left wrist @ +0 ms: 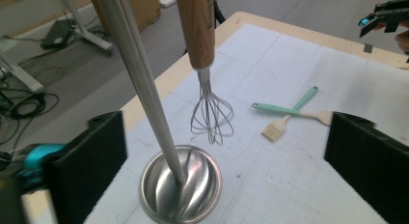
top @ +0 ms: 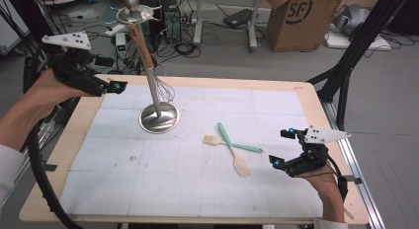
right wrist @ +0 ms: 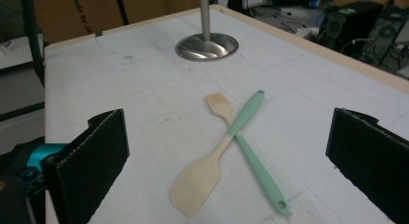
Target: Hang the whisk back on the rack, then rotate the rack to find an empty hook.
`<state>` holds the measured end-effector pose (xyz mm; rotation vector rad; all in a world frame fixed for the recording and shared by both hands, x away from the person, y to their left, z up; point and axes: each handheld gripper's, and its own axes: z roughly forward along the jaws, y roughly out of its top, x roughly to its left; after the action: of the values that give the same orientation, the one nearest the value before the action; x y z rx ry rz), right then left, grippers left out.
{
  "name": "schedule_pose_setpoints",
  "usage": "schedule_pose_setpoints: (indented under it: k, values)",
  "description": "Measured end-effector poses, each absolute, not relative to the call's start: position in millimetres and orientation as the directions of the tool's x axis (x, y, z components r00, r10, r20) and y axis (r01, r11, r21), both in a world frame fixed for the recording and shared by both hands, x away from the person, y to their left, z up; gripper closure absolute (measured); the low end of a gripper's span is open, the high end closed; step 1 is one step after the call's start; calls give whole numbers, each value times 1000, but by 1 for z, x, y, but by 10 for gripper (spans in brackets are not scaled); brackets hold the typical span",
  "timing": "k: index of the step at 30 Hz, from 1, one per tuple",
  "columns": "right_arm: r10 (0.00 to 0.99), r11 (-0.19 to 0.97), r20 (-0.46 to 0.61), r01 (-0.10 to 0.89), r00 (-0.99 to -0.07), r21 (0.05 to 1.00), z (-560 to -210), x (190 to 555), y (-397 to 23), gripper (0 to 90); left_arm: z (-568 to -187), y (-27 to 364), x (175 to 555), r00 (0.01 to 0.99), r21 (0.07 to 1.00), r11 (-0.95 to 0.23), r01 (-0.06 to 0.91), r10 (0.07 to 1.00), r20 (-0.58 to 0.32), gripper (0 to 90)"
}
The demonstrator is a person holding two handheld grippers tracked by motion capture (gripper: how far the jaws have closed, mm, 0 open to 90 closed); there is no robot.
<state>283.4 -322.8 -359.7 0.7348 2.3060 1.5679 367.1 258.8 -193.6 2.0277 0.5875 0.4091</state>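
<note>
- A whisk [top: 157, 78] with a wooden handle is seen hanging from the top of a steel stand [top: 158, 118]; its wire head is suspended just beside the stand's pole, above the round base, without touching the base.
- The stand is placed on the white mat [top: 197, 179], toward the far left part of the table [top: 306, 91].
- The left gripper [top: 116, 87] is held near the whisk, at the table's far left edge. Its jaws are spread wide, and nothing is gripped between them; in the left gripper view the whisk and pole are framed between the pads, well beyond them.
- A cream spatula [top: 238, 160] and a green-handled brush [top: 228, 138] are laid crossed on the mat, right of centre; which one lies on top cannot be judged with certainty from the high view.
- The right gripper [top: 282, 149] is held low at the right edge, near the crossed utensils. Its jaws are likewise wide apart, and nothing is held.
</note>
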Motion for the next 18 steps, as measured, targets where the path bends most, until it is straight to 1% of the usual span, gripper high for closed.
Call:
schedule_pose_setpoints:
  k: [3, 8, 10, 13, 14, 15, 17, 18]
  values:
    - [572, 288, 79, 290, -816, 913, -362, 283, -324, 2, -192, 261, 358, 831, 871, -438, 223, 552, 65, 16]
    - [580, 290, 65, 280, -812, 915, -364, 281, -322, 2, -186, 261, 348, 827, 878, -437, 196, 554, 91, 16]
    - [582, 284, 64, 276, -811, 918, -364, 280, -322, 2, -181, 260, 345, 829, 879, -433, 200, 553, 84, 17]
    - [581, 279, 68, 277, -811, 919, -366, 280, -321, 2, -169, 255, 343, 831, 875, -445, 193, 549, 96, 25]
    - [585, 281, 68, 281, -808, 918, -366, 280, -321, 2, -163, 253, 342, 831, 875, -447, 185, 546, 104, 40]
    - [583, 282, 67, 278, -810, 918, -366, 280, -321, 2, -159, 252, 342, 834, 876, -448, 181, 541, 105, 78]
    - [582, 279, 68, 277, -810, 920, -366, 279, -321, 2, -152, 249, 342, 845, 877, -449, 167, 524, 107, 155]
    - [582, 279, 66, 275, -811, 920, -365, 278, -322, 2, -148, 248, 342, 851, 874, -457, 162, 513, 110, 214]
